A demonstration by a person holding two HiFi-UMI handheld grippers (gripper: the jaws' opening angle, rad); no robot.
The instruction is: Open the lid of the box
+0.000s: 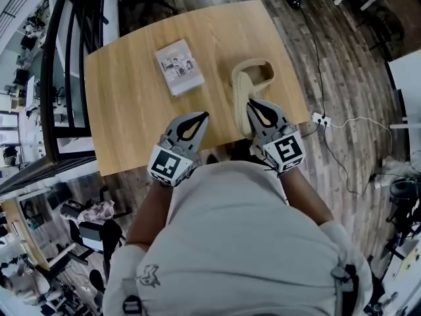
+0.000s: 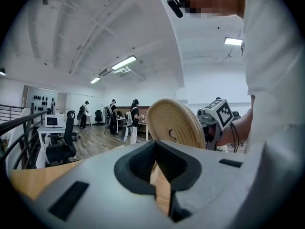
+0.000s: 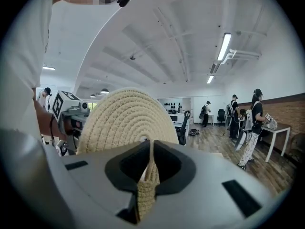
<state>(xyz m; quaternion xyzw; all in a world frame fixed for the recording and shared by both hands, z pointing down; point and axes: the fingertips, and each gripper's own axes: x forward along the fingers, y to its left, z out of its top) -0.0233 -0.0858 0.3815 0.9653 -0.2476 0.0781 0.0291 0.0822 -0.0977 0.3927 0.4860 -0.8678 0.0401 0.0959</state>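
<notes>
A round woven rope basket stands open on the wooden table, toward its right side. Its flat woven lid stands on edge just in front of the basket, and my right gripper is shut on the lid's rim. In the right gripper view the lid rises upright out of my right gripper. My left gripper hovers over the table's near edge, left of the lid, shut with nothing in it. The left gripper view shows the lid to the right of the left gripper.
A flat grey-white booklet lies on the table, left of the basket. A black railing runs along the table's left side. A cable and power strip lie on the floor to the right. People stand at distant desks.
</notes>
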